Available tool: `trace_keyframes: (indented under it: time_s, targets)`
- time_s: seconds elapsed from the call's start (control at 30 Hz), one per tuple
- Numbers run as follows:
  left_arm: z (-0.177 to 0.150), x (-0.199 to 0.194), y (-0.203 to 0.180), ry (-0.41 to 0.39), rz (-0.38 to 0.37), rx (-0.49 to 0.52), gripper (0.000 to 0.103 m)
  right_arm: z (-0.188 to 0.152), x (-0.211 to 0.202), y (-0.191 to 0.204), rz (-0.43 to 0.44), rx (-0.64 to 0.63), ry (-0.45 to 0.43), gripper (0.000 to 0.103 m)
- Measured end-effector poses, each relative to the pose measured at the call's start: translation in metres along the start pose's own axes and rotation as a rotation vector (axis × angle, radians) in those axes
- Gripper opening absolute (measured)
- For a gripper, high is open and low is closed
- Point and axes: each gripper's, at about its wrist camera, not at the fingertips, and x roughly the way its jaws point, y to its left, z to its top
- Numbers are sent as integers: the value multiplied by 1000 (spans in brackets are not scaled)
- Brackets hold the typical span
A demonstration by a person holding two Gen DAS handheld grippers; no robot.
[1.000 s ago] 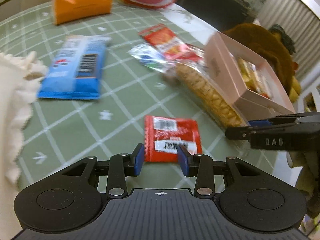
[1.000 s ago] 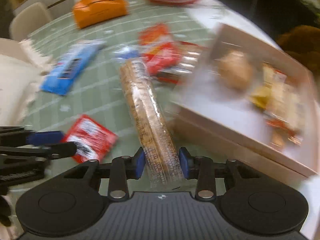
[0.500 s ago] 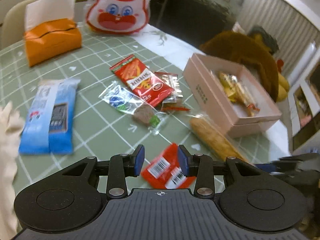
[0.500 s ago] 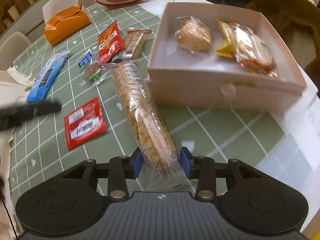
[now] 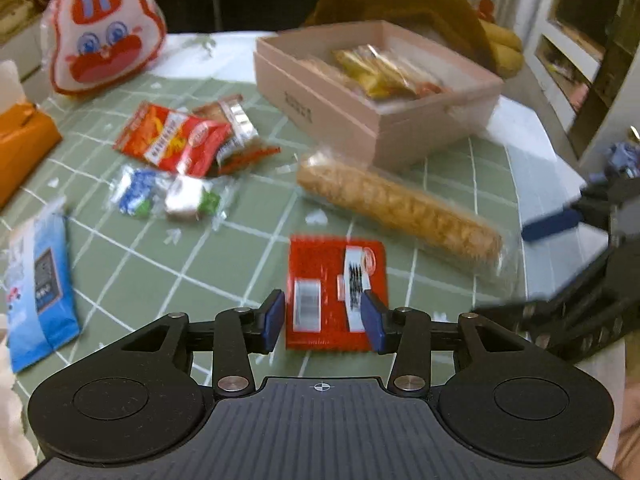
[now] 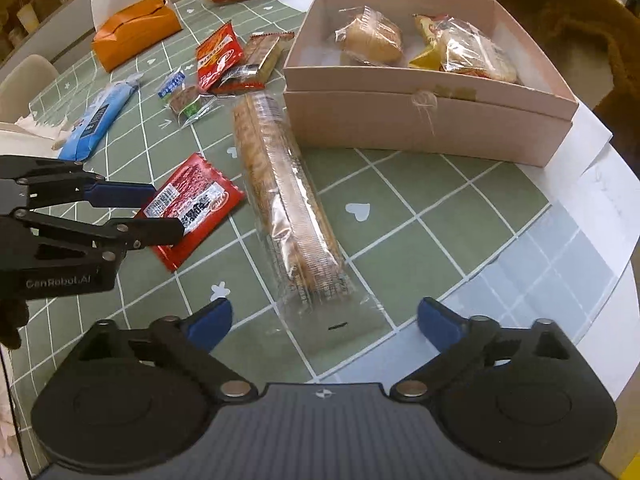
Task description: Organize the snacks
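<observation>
A long clear cracker sleeve lies on the green checked table beside the pink box, which holds several wrapped snacks. My right gripper is wide open just behind the sleeve's near end, not touching it. A flat red packet lies in front of my left gripper, whose jaws are partly open around its near edge. In the right wrist view the left gripper sits over the red packet. The sleeve also shows in the left wrist view.
A red chip bag, small wrapped sweets, a blue packet, an orange tissue box and a rabbit pouch lie farther back. The table edge runs close on the right. A brown plush sits behind the box.
My right gripper has opened wide and let go of the cracker sleeve, which now lies on the table. My left gripper has turned and come down over the red packet.
</observation>
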Motion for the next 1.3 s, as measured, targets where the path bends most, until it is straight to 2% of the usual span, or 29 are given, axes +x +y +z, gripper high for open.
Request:
trace_keyframes:
  time_s: [0.1,0.23,0.27,0.33,0.4,0.5,0.53,0.6,0.67,0.83,0.97,1.03,1.07,1.13,1.2,1.3]
  targets:
    - [4,2,-8,8,-7,4,46,-2,2,4,-13,-29,2,102]
    - [0,11,-35,41,53,186,55,-7,1,0,-41,-63,-1,103]
    - [1,12,-36,41,48,191,56,-9,1,0,-47,-78,-2,103]
    - [3,12,-30,41,3,139,64,-13,0,0,-50,-103,-15,103]
    - [4,10,-21,23,-16,69,63,-16,-1,-1,-50,-104,-28,103]
    - [4,12,-10,19,74,20,63,-16,-1,-1,-53,-105,-39,103]
    - [4,13,-8,25,86,7,66,-17,-1,-2,-53,-106,-43,103]
    - [5,14,-1,34,61,-40,67,-19,-2,-1,-53,-106,-55,103]
    - [9,16,-1,44,55,-40,68,-23,-2,-2,-53,-105,-73,103]
    - [16,23,-2,37,38,-59,80,-33,-6,-3,-67,-81,-103,103]
    - [16,25,-1,10,52,-106,79,-39,-10,-2,-63,-86,-85,103]
    - [10,21,-4,-6,60,-110,74,-39,-11,-2,-48,-116,-61,103]
    - [6,18,-6,-13,69,-111,66,-37,-11,-3,-35,-137,-43,103]
    - [-3,10,-10,-17,79,-119,66,-33,-12,-9,-38,-117,3,103]
    - [-12,1,-14,-13,60,-141,66,-28,-23,-17,-33,-67,-23,103]
    - [-25,-11,-20,-11,40,-209,66,-15,-37,-17,15,-78,-99,103]
